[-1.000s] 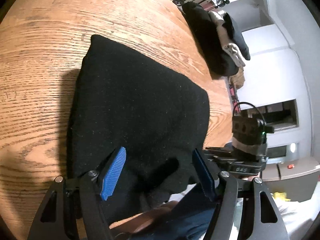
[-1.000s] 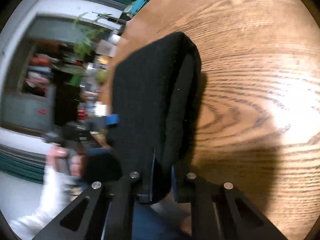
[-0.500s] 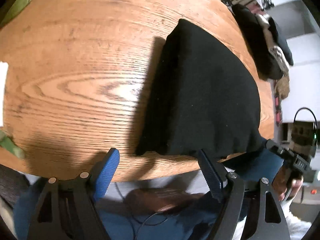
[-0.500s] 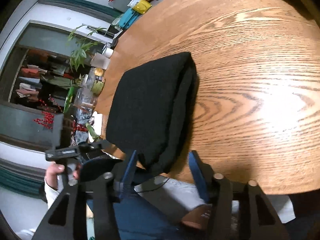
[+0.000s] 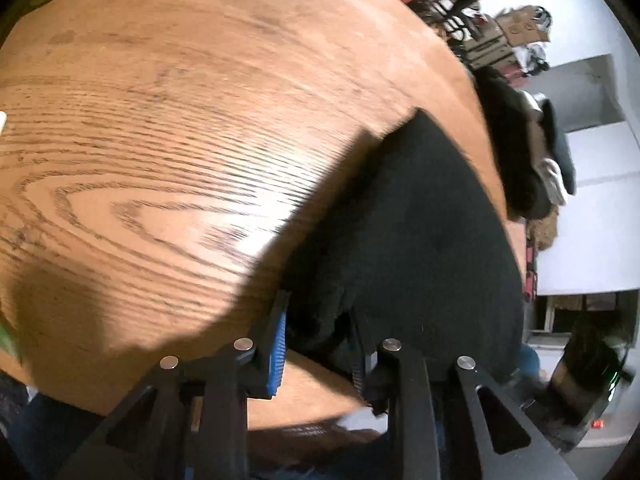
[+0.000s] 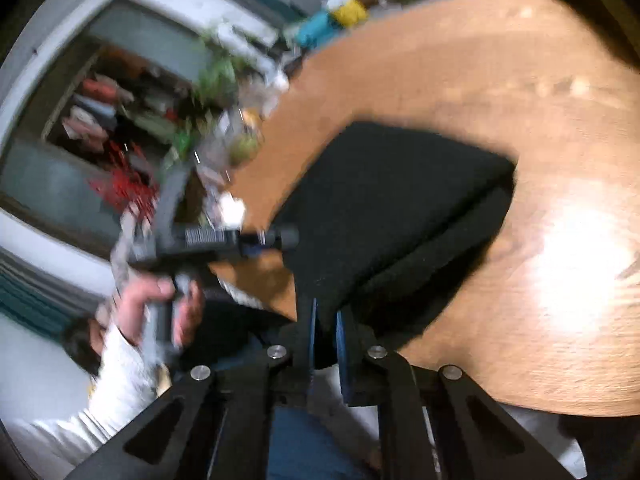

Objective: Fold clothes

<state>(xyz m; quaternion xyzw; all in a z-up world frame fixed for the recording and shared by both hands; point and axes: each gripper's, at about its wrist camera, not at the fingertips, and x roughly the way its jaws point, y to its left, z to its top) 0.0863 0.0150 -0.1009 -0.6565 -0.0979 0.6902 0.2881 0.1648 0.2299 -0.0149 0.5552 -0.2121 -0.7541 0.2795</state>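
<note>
Black garment (image 6: 384, 208) sits folded on the table (image 5: 168, 128), near edge at 6 o'clock. Left gripper (image 5: 318, 344) and right gripper (image 6: 326, 340) are both clamped on that edge. It looks thick, soft and floppy, so grab corners through all layers or it'll sag.

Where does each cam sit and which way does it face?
Left wrist: on the left claw, looking along its fingers over the round wooden table at the folded black garment; blue-jeaned legs below.
Right wrist: on the right claw, facing the garment's other near corner; shows the left hand holding its claw.
Shared: garment and table; each claw is clamped on the garment.
</note>
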